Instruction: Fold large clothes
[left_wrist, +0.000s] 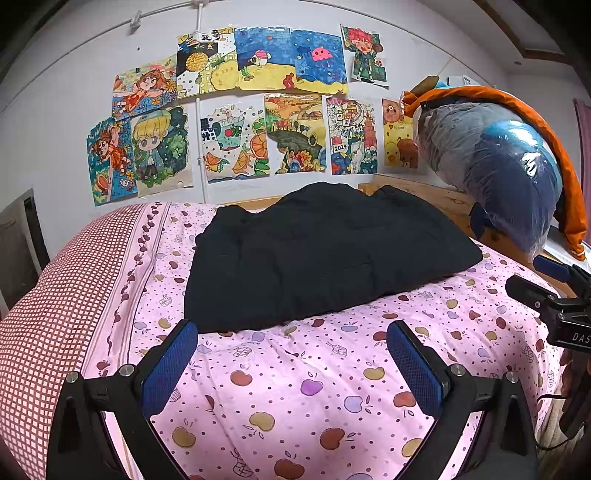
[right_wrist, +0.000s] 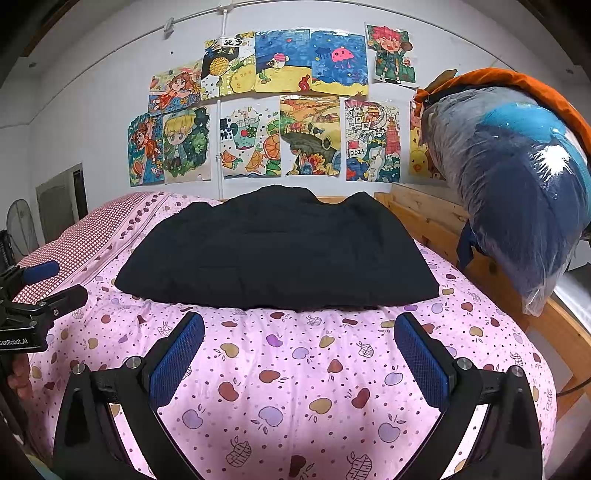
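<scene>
A black garment (left_wrist: 325, 254) lies folded into a thick rectangle on the pink fruit-print bedspread (left_wrist: 295, 387), toward the far side of the bed; it also shows in the right wrist view (right_wrist: 280, 251). My left gripper (left_wrist: 291, 339) is open and empty, held above the bedspread just short of the garment's near edge. My right gripper (right_wrist: 299, 332) is open and empty, also a little short of the near edge. The right gripper shows at the right edge of the left wrist view (left_wrist: 546, 288); the left gripper shows at the left edge of the right wrist view (right_wrist: 48, 284).
A plastic-wrapped bundle of bedding (right_wrist: 517, 177) under an orange cover sits on the wooden bed frame (right_wrist: 436, 218) at the right. Children's drawings (right_wrist: 280, 107) cover the wall behind. A red checked strip (left_wrist: 55, 314) borders the bedspread at left. A fan (right_wrist: 22, 225) stands far left.
</scene>
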